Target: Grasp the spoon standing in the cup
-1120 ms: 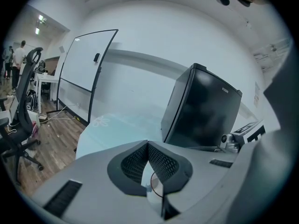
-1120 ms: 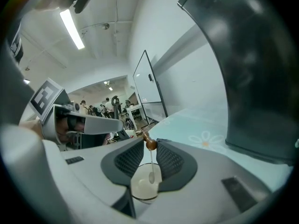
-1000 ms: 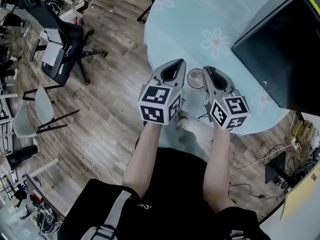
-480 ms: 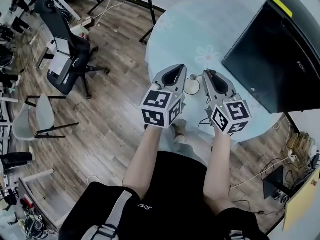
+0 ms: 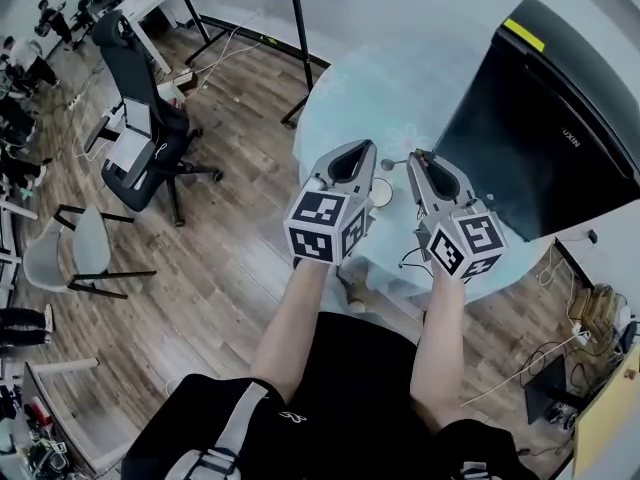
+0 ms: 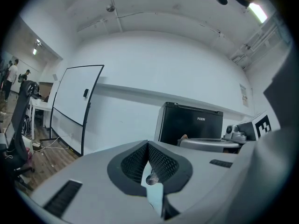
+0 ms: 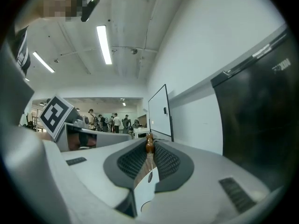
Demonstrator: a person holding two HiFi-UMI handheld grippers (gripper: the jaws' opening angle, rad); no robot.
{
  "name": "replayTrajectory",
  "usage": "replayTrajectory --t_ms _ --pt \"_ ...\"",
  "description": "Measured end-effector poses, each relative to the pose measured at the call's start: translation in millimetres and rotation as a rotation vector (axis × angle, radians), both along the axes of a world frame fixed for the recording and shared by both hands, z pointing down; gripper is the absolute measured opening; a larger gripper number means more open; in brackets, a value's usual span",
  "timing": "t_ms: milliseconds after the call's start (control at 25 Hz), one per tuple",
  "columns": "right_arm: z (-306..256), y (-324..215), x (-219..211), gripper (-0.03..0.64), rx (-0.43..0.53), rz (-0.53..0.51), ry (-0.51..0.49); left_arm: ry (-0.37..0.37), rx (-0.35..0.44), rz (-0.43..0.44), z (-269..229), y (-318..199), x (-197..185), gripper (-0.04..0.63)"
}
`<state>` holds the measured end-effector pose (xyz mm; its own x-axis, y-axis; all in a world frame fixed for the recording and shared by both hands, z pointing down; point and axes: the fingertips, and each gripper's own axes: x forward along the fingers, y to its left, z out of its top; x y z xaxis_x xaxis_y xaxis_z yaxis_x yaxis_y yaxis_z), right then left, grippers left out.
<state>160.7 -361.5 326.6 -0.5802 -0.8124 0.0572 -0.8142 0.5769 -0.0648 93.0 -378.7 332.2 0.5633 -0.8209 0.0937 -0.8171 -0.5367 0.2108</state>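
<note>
Right tongs [image 5: 417, 156] grip the spoon [image 7: 149, 143], now lifted above the cup [image 5: 381, 194]. Left tongs [image 6: 147, 146] rise too, clenched empty. Grasp looks done.

On my feed I see a round table under a pale blue-green flowered cloth [image 5: 385, 88], with a big black box-shaped cabinet [image 5: 530, 138] at its right side. I can't tell whether it stands on the cloth. On the brown wood-plank floor [image 5: 230, 248] to the left stand a black swivel office chair [image 5: 140, 133] and a light grey chair on thin black legs [image 5: 82, 238]. A whiteboard in a black frame [image 6: 77, 101] stands by the white wall, and I make out several people [image 7: 105, 122] far off.
</note>
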Motion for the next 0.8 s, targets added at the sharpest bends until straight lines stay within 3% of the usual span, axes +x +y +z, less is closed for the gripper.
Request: replayTrajectory --t_ms 800 --pt "-43.6 19.3 5.8 0.044 0.115 0.022 0.039 -0.017 0.096 0.003 -38.9 21.1 -4.3 0.0"
